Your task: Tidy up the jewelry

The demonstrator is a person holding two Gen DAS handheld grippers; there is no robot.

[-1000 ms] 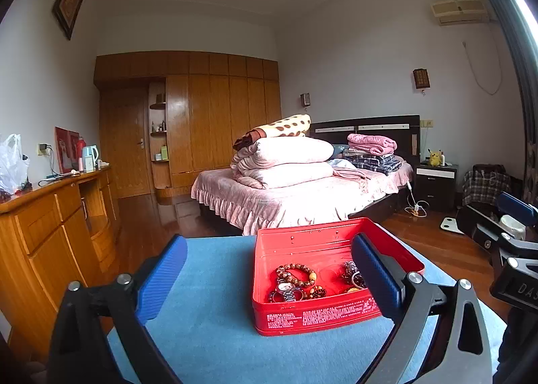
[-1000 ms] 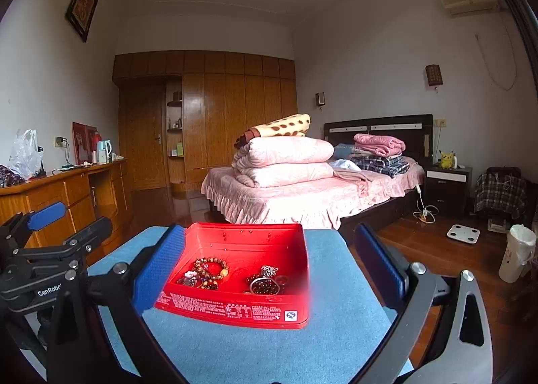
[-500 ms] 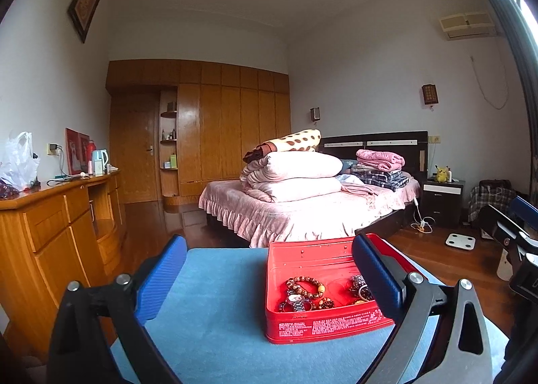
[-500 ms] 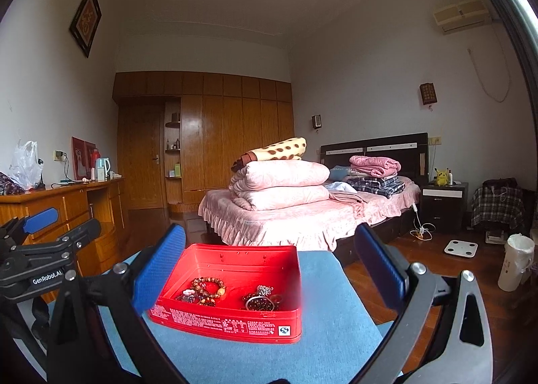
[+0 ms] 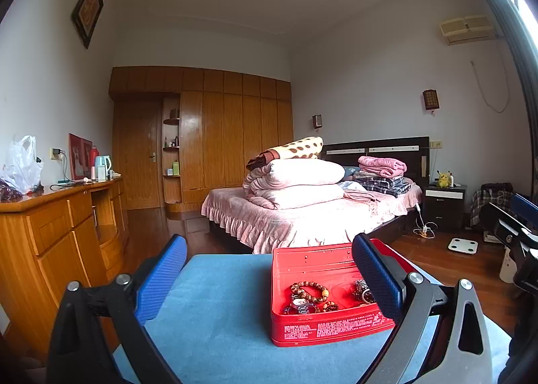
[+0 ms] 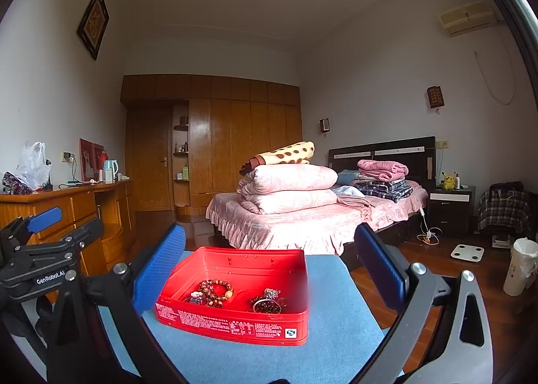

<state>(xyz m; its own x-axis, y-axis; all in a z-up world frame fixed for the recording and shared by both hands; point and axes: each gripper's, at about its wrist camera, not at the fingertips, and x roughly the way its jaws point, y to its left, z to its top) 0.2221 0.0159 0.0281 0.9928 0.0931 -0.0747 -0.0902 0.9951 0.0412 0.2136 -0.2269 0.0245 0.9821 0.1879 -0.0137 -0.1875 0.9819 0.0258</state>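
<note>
A red tin box [image 5: 322, 327] [image 6: 235, 320] sits open on a blue cloth-covered table [image 5: 218, 327] [image 6: 336, 343]. Inside lie a brown bead bracelet [image 5: 309, 290] [image 6: 215, 288], a watch [image 5: 297, 305] and a dark bead bracelet [image 6: 267, 306] with other jewelry pieces. My left gripper [image 5: 269, 269] is open, held back from the box and above the cloth, nothing between its blue pads. My right gripper [image 6: 269, 259] is open too, framing the box from the near side without touching it. The left gripper's body [image 6: 40, 266] shows at the left in the right wrist view.
A wooden dresser [image 5: 50, 226] stands left of the table. Beyond the table are a bed [image 5: 302, 216] with folded quilts, a wardrobe wall [image 5: 218, 135], a nightstand [image 5: 444, 202], a floor scale [image 5: 463, 245] and a white bin [image 6: 519, 266].
Both grippers have tilted upward and drawn back a little, so the box sits lower in each view and more ceiling shows. Both stay open and the box has not moved.
</note>
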